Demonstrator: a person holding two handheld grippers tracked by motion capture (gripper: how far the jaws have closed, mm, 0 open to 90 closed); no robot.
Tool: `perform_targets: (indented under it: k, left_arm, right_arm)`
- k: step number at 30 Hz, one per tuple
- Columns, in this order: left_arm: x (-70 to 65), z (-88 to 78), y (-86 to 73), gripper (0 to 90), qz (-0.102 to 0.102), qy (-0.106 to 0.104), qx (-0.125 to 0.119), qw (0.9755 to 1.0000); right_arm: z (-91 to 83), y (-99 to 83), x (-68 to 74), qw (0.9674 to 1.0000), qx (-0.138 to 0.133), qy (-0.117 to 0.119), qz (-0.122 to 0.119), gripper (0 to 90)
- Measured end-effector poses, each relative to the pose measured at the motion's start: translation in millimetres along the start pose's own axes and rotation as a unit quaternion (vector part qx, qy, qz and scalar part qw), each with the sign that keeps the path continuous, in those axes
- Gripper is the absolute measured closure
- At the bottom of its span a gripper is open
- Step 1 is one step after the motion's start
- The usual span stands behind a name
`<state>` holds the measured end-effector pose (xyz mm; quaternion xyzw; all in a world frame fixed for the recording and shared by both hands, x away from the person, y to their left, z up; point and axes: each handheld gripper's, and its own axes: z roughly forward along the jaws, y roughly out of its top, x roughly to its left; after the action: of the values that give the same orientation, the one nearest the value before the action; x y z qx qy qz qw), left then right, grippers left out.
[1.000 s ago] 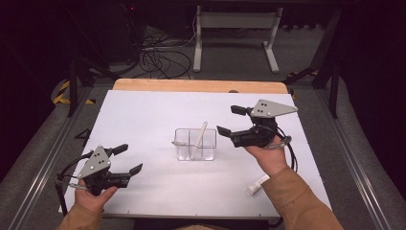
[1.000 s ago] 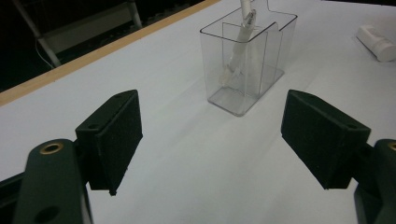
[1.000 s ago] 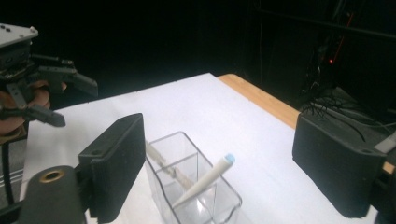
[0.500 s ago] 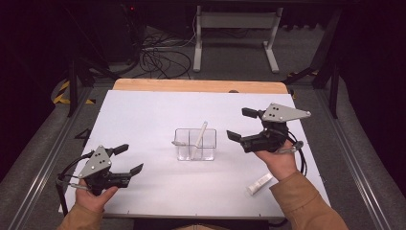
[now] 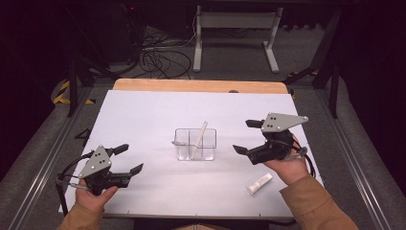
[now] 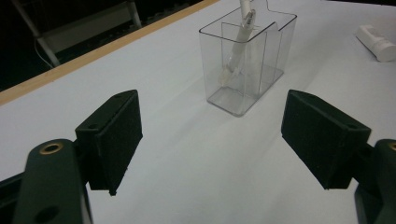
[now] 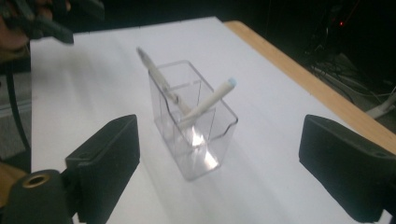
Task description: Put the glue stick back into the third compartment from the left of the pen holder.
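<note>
From the high view, a clear plastic holder (image 5: 195, 143) stands near the middle of the white table (image 5: 143, 115), with two slim items leaning in its compartments: a white pen (image 5: 200, 135) tilted up and back, and a second thin tool (image 5: 180, 142) angled out over the left rim. A small white tube (image 5: 259, 183) lies flat near the front edge, just beside the person's right forearm. The right gripper (image 5: 246, 137) hovers right of the holder, jaws spread wide and empty. The left gripper (image 5: 128, 158) sits low at the front left, well apart from the holder, jaws also spread with nothing between them

In the left gripper view, both black jaws stand wide apart above bare table; the holder (image 6: 247, 60) sits ahead, the pen (image 6: 238, 44) slanting inside it, and the tube (image 6: 379, 41) lies at the far right

In the right gripper view, the open jaws frame the holder (image 7: 194, 126) between them, the pen (image 7: 208, 105) and the other tool (image 7: 156, 74) crossing inside

The risk I see: the holder is light and the tools lean past its rim, so a jaw brushing either one on approach could tip the holder or flick a tool out
</note>
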<state>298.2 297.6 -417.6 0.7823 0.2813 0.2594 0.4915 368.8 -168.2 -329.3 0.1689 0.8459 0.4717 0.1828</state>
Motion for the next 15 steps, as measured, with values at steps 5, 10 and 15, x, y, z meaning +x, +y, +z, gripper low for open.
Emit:
perform_targets:
  k: [5, 10, 15]
  left_arm:
    - [-0.5, 0.5, 0.1, 21.2, 0.001, -0.001, 0.001, 1.0000]
    - [-0.3, 0.3, 0.0, 21.2, 0.000, -0.001, 0.001, 1.0000]
    - [-1.3, 1.3, 0.0, 21.2, 0.001, -0.002, 0.003, 1.0000]
  right_arm:
    - [-1.7, -10.2, 4.7, 0.9987, 0.044, 0.010, -0.023, 20.4]
    - [-1.1, -19.6, 8.4, 0.9951, 0.089, 0.014, -0.042, 22.6]
    - [-0.1, -28.4, 10.0, 0.9920, 0.115, 0.031, -0.040, 24.5]
